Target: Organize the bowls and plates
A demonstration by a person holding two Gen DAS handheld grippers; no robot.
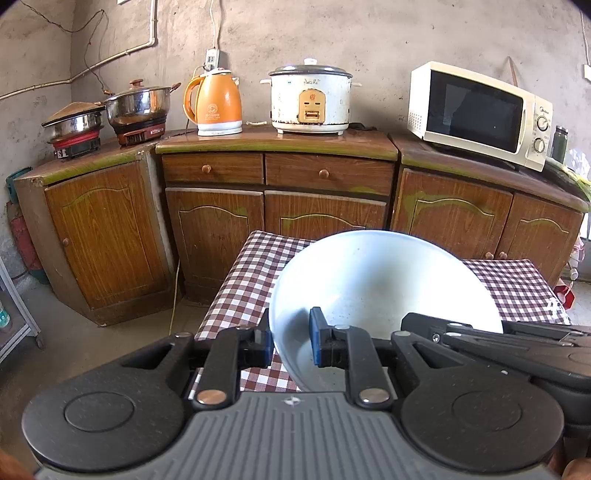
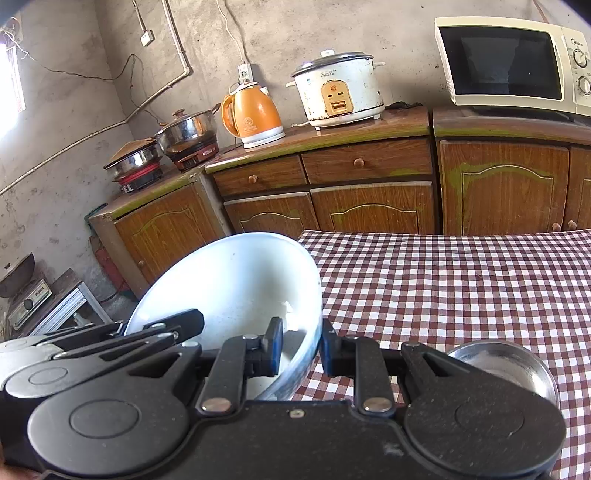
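- Bowl (image 1: 373, 280), white, held tilted above the checked table (image 1: 243, 280), near its left edge.
- Left gripper (image 1: 291, 341) clamped on its left rim.
- Right gripper (image 2: 301, 349) clamped on the opposite rim.
- Metal dish (image 2: 506, 365), probably a small bowl, sits at the table's near edge.

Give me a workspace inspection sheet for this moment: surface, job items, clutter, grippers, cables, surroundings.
Surface: table under a brown-and-white checked cloth.
Job's things: white bowl held tilted above the table's edge; steel bowl on the cloth, partly hidden.
Clutter: nothing seen.
Grippers: left gripper and right gripper each have jaws shut on the white bowl's rim, on opposite sides.
Cables: white cord running up the wall from a power strip above the kettle.
Surroundings: wooden cabinets carrying pots, rice cooker and microwave.
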